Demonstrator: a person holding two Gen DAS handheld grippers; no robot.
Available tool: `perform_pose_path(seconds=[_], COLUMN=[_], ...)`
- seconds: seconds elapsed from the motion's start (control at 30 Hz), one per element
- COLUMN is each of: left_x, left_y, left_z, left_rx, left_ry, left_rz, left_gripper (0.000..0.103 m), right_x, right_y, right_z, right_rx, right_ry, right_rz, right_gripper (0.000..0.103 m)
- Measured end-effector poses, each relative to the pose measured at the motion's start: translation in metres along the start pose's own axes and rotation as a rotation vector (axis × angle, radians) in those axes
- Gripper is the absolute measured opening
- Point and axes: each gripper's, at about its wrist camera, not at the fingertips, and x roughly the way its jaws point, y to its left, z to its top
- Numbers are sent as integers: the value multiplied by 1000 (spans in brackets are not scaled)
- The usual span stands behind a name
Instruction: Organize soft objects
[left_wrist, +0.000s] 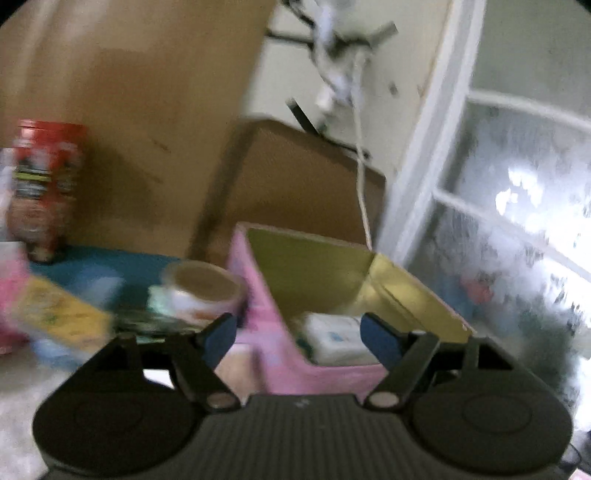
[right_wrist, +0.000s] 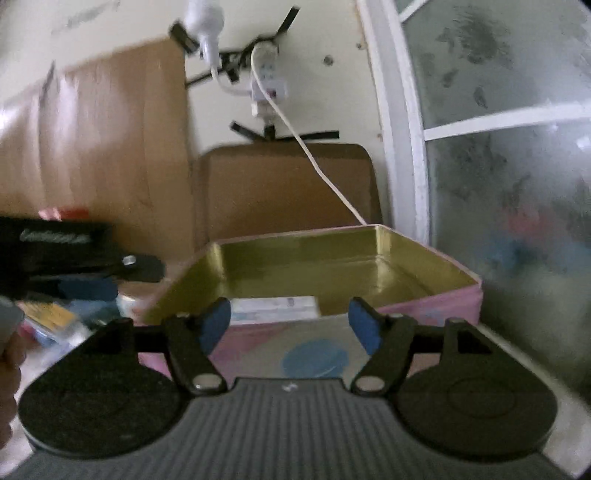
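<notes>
Both grippers, left and right, are hanging apart, empty, at the tin; next pack: be aiming low inside, beside the white pack.

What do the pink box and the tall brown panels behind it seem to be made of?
Pink box: probably tin-plate metal; its gold inside is glossy and mirrors light, with rounded pressed corners. Brown panels: likely cardboard; matt, flat brown, with faint creases. Blur leaves both uncertain.
</notes>
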Motion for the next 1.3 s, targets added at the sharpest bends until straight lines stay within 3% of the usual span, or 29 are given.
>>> perform_pose_path(seconds=[0.07, 0.17, 0.27, 0.37, 0.47, 0.6, 0.63, 0.67, 0.73, 0.8, 0.9, 0.93, 1.0, 1.07, 1.1, 1.13, 1.3], left_x=[-27, -56, -77, -91, -100, -102, -102, -104, -105, -102, -102, -100, -97, -90, -87, -86, -104], left_y=[27, 74, 119, 145, 166, 172, 167, 164, 160, 160, 156, 153, 149, 147, 147, 146, 148], left_z=[-5, -21, -40, -51, -53, -55, -54, -55, -56, -55, -56, -55, -56, -56, -56, -57, -63], left_rx=[-28, -90, -173, -210, -316, -326, -320, -314, -310, -309, -279, -266, -247, -239, -243, -250, -275], left_ry=[-40, -41, -17, -20, -52, -70, -73, -80, -75, -58, -34, -20, 8, 60, 81, 97, 158], left_rz=[61, 199, 287, 348, 287, 247, 238, 221, 177, 136, 68, 54, 37, 49, 64, 72, 50], left_gripper=[77, 74, 74, 74, 74, 74, 74, 74, 74, 74, 77, 77, 77, 78, 78, 78, 78], right_x=[-11, -3, 21, 44, 67, 99, 100, 101, 97, 82, 63, 56, 37, 21, 15, 9, -20], right_y=[14, 43, 68, 89, 97, 104, 107, 106, 112, 119, 112, 109, 101, 93, 88, 86, 87], right_z=[-2, -14, -29, -39, -46, -56, -56, -57, -59, -63, -77, -79, -77, -71, -68, -66, -60], right_rx=[14, 5, 45, 94, 154, 290, 298, 307, 314, 277, 343, 341, 238, 120, 79, 57, -50], right_ry=[35, 142, 230, 309, 377, 498, 516, 540, 593, 620, 748, 762, 716, 625, 583, 556, 491], right_rz=[102, 262, 374, 433, 439, 481, 498, 541, 643, 699, 926, 953, 874, 725, 683, 663, 774], right_gripper=[54, 45, 40, 40, 43, 45, 38, 24, 18, 18, 19, 20, 28, 42, 43, 52, 66])
